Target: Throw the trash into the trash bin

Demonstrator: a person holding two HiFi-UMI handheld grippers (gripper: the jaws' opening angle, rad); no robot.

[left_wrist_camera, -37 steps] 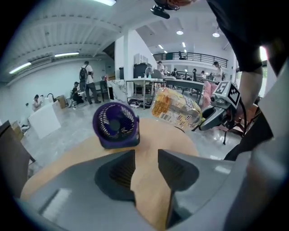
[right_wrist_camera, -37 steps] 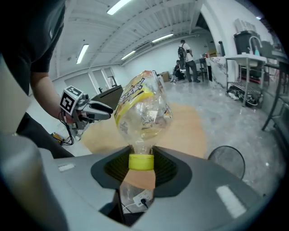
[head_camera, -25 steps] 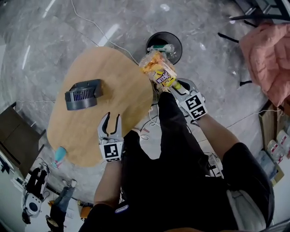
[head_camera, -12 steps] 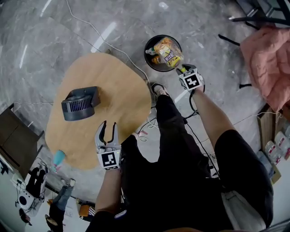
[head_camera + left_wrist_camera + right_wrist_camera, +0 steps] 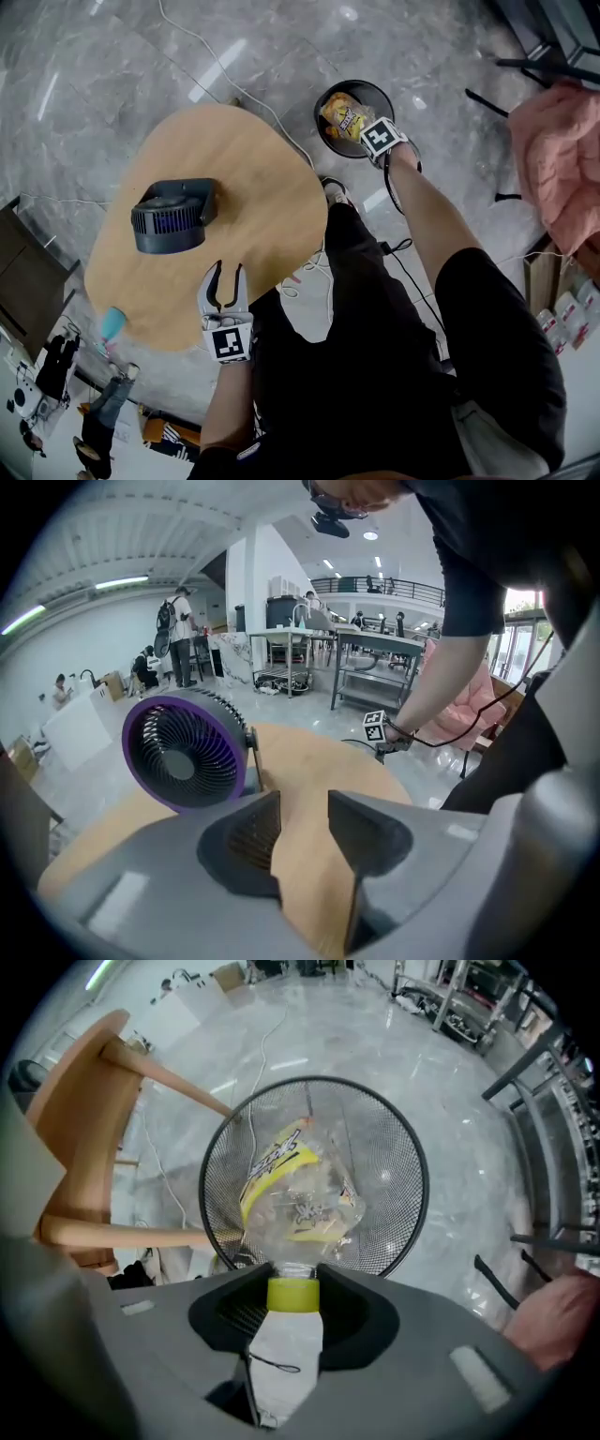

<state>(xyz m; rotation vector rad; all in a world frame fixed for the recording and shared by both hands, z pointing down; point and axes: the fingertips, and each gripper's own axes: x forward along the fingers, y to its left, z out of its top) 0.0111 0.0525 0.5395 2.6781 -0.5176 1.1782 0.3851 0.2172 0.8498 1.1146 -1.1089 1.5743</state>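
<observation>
The trash is a crushed clear plastic bottle (image 5: pixel 298 1194) with a yellow label and a yellow cap. My right gripper (image 5: pixel 292 1290) is shut on its capped neck and holds its body down inside the mouth of the black wire-mesh trash bin (image 5: pixel 398 1152). From the head view the bottle (image 5: pixel 343 116) sits over the bin (image 5: pixel 330 97) on the floor, just beyond the table, with the right gripper (image 5: pixel 370 134) at its near rim. My left gripper (image 5: pixel 225 280) is open and empty above the table's near edge; its jaws stand apart in the left gripper view (image 5: pixel 302 825).
A round wooden table (image 5: pixel 262 178) carries a small grey fan (image 5: pixel 172 214) with a purple ring (image 5: pixel 184 753). White cables trail across the marble floor by the bin. A pink garment (image 5: pixel 561 159) hangs at right. The table's wooden legs (image 5: pixel 150 1072) stand left of the bin.
My right gripper has carried the bottle away from the table edge, out over the floor and down into the bin's mouth. The left gripper has stayed open over the table.
</observation>
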